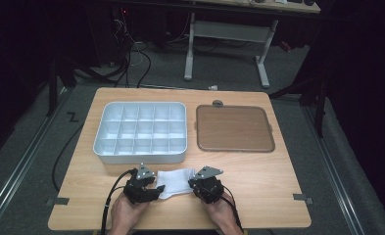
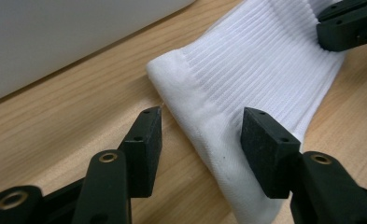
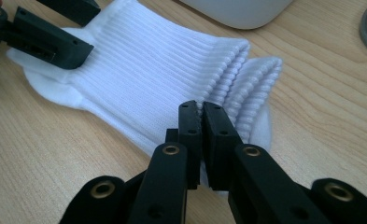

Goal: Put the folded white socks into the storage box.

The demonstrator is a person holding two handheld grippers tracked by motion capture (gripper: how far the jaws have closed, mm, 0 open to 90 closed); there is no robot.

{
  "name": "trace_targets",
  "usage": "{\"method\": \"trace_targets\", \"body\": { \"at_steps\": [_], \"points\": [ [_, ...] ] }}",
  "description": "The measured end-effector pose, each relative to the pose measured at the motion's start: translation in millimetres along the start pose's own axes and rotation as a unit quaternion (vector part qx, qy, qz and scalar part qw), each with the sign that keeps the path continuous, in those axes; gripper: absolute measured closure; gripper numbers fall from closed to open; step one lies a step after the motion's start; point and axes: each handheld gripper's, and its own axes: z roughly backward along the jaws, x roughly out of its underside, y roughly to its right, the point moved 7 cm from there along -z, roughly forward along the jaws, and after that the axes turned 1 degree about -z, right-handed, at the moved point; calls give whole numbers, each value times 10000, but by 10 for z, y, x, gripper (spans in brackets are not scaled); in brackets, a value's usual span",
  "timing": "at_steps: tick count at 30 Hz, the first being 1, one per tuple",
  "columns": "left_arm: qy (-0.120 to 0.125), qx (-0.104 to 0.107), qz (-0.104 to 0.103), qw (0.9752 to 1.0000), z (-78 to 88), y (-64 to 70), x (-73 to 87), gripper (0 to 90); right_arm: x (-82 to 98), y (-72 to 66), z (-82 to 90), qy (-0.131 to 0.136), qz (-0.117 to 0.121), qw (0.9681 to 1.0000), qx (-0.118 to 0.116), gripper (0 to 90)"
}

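Observation:
A white ribbed sock [image 1: 177, 180], folded double, lies flat near the table's front edge between my two grippers. My left gripper [image 1: 156, 190] stands open at the sock's folded end [image 2: 246, 84]; one pad [image 2: 146, 137] is over bare wood and the other pad [image 2: 265, 149] sits over the fabric. My right gripper [image 1: 194, 184] is at the ribbed cuff end [image 3: 172, 70], its jaws [image 3: 201, 108] pinched together on the cuff's edge. The left gripper's jaw [image 3: 50, 44] rests on the sock's far end in the right gripper view.
A white compartment box [image 1: 102, 143] with several cells stands behind the sock at centre left. A brown flat tray [image 1: 234, 128] lies to its right, with a small grey round piece [image 1: 218, 103] behind it. Bare wood [image 1: 278, 186] stretches right of the grippers.

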Motion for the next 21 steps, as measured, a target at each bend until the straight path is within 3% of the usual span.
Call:
{"method": "trace_targets", "body": {
  "at_steps": [4,7,11,18,21],
  "points": [
    [-95,12,13,10000,-45,-21,-43,495,-1,-2,6,4,-5,10000,-22,848],
    [-137,165,148,9997,-49,-47,-78,507,-10,-15,6,33,41,10000,-54,800],
    [-245,137,291,9992,-44,-73,-109,489,-25,-46,35,28,29,9999,-101,736],
    [122,86,497,9987,18,-115,-345,453,-150,-100,167,230,125,9996,-85,745],
    [146,128,585,9981,-13,-104,-395,450,-212,-135,169,329,83,9992,-192,786]
  ]
}}
